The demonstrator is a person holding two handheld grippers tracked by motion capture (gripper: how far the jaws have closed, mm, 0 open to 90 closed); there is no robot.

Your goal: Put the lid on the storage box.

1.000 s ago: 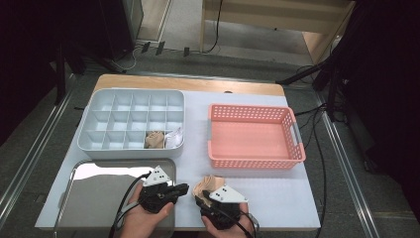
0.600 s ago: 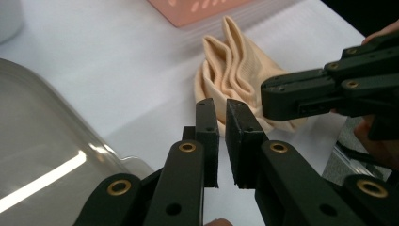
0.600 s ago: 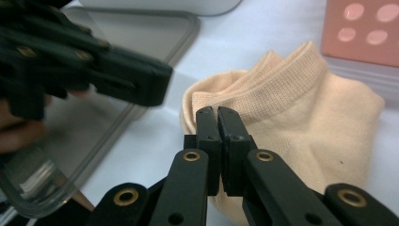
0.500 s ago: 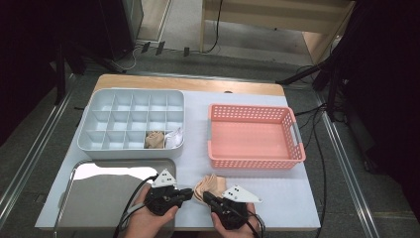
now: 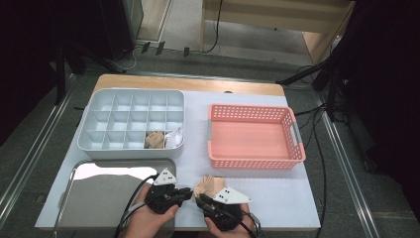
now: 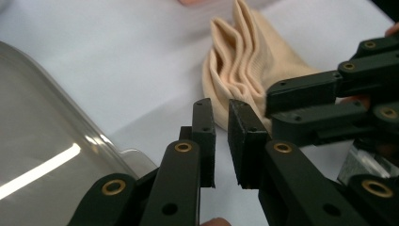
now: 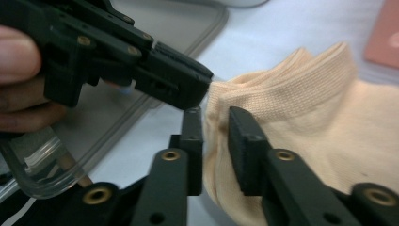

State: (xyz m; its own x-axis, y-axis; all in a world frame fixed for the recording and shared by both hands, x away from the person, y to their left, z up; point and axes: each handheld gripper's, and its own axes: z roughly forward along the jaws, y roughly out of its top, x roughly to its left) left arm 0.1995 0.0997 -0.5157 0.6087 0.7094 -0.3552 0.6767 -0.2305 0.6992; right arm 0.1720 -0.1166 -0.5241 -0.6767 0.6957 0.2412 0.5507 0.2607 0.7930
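A beige sock (image 5: 210,183) lies bunched on the white table near the front edge, its ribbed folds (image 6: 244,61) plain in the left gripper view. My right gripper (image 7: 216,122) is shut on the sock (image 7: 306,122), with fabric pinched between its jaws. My left gripper (image 6: 221,120) has its jaws almost together with only a thin slit and nothing between them. Its tips rest against the sock's cuff edge, right beside the right gripper (image 5: 200,198). In the high view the left gripper (image 5: 188,191) points right, toward the sock.
A metal tray (image 5: 99,198) lies at the front left, its rim close under the left hand. Behind it stands a white divided box (image 5: 99,124) holding a beige sock (image 5: 154,140) and a white item (image 5: 173,137). A pink basket (image 5: 297,144) stands at the right.
The left gripper has edged right toward the sock. The right gripper and the sock have barely moved.
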